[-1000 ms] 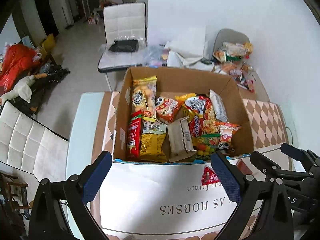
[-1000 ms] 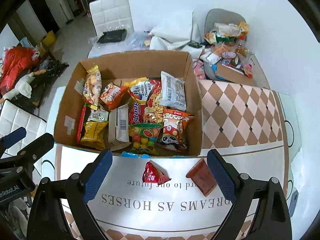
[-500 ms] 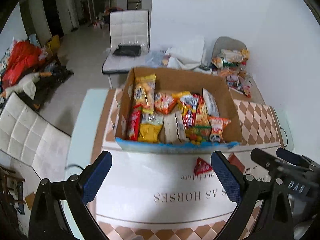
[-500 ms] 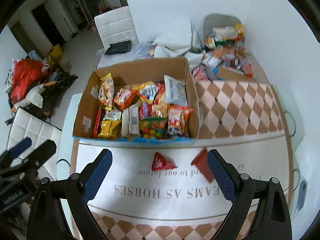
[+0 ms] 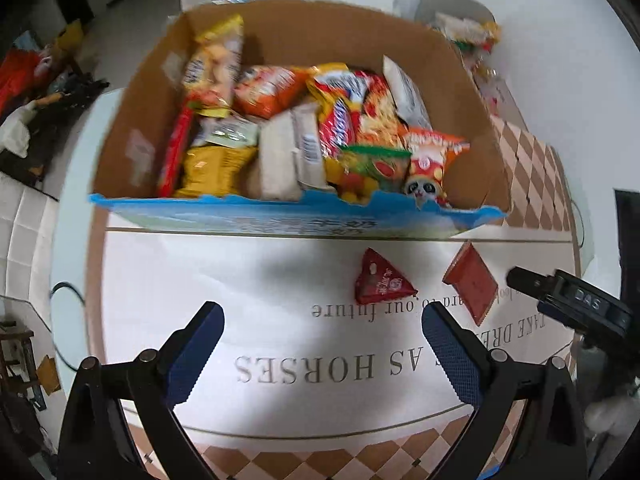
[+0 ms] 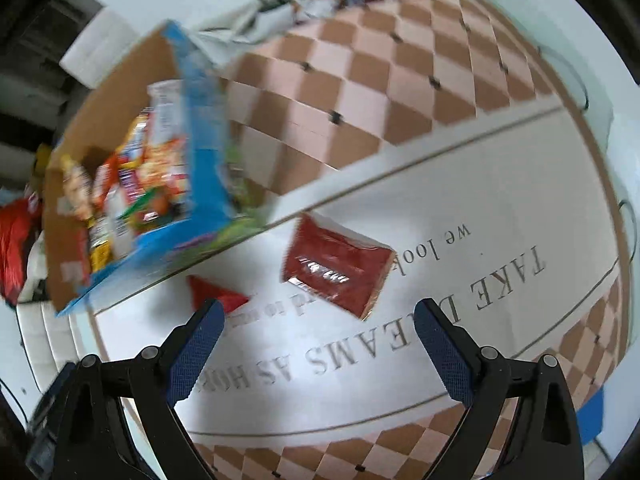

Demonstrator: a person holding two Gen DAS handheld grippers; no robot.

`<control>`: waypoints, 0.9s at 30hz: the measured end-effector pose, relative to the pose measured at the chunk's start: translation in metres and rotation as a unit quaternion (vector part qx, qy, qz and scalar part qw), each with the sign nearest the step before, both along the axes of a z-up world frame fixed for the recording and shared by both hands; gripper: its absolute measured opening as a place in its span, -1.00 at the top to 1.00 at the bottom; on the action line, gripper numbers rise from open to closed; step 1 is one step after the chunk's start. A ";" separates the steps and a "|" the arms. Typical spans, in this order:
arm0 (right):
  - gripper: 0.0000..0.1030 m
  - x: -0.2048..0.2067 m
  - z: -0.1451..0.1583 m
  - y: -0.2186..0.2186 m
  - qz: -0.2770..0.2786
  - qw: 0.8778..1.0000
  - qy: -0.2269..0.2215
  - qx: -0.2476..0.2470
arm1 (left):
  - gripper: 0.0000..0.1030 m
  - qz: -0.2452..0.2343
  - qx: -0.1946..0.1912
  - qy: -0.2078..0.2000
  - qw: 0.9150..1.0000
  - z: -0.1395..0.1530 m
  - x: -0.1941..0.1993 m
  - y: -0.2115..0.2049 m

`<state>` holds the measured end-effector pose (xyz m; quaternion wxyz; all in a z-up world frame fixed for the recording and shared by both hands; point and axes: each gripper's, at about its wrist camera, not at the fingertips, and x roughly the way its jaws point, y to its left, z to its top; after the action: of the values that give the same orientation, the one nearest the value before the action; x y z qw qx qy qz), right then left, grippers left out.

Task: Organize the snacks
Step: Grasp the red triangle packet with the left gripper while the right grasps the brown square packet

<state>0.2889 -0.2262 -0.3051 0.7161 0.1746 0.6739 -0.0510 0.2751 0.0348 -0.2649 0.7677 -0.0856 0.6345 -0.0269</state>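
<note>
Tongs, left point(image 5: 322, 344) and right point(image 6: 316, 340), both released above red packets point(image 6: 336, 270)

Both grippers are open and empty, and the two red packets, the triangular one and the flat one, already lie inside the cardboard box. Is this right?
Not quite. The left gripper and right gripper are open and empty, but the triangular packet and the flat packet lie on the table mat in front of the box, not inside it. Both wrist views show this.
</note>
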 end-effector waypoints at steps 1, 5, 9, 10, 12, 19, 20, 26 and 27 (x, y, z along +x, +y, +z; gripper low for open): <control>-0.90 0.005 -0.012 0.000 0.013 1.000 0.007 -0.004 | -0.97 -0.007 0.001 0.002 1.000 -0.004 0.002 -0.004; -0.90 0.024 -0.041 0.020 0.126 0.990 0.029 -0.049 | -0.97 -0.043 0.015 0.001 0.999 -0.014 0.006 -0.018; -0.90 0.029 -0.064 0.041 0.224 0.968 0.049 -0.100 | -0.97 -0.073 0.031 0.001 0.997 -0.022 0.007 -0.028; -0.89 0.030 -0.070 0.045 0.240 0.963 0.054 -0.108 | -0.97 -0.075 0.031 0.004 0.997 -0.024 0.007 -0.030; -0.89 0.032 -0.083 0.051 0.258 0.957 0.064 -0.117 | -0.97 -0.078 0.027 0.009 0.997 -0.028 0.009 -0.034; -0.50 0.032 -0.098 0.051 0.221 0.967 0.076 -0.103 | -0.97 -0.084 0.024 0.023 0.996 -0.041 0.015 -0.044; -0.47 0.029 -0.098 0.048 0.202 0.971 0.083 -0.099 | -0.97 -0.084 0.024 0.025 0.996 -0.042 0.016 -0.046; -0.44 0.002 -0.103 0.018 0.085 0.988 0.122 -0.040 | -0.97 -0.085 0.021 0.035 0.996 -0.050 0.023 -0.054; -0.45 -0.001 -0.104 0.014 0.073 0.989 0.128 -0.026 | -0.97 -0.086 0.019 0.039 0.995 -0.052 0.025 -0.056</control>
<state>0.2877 -0.2124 -0.4091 0.6297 0.0980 0.7697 -0.0377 0.2999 -0.0208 -0.3172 0.7389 -0.0173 0.6691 -0.0772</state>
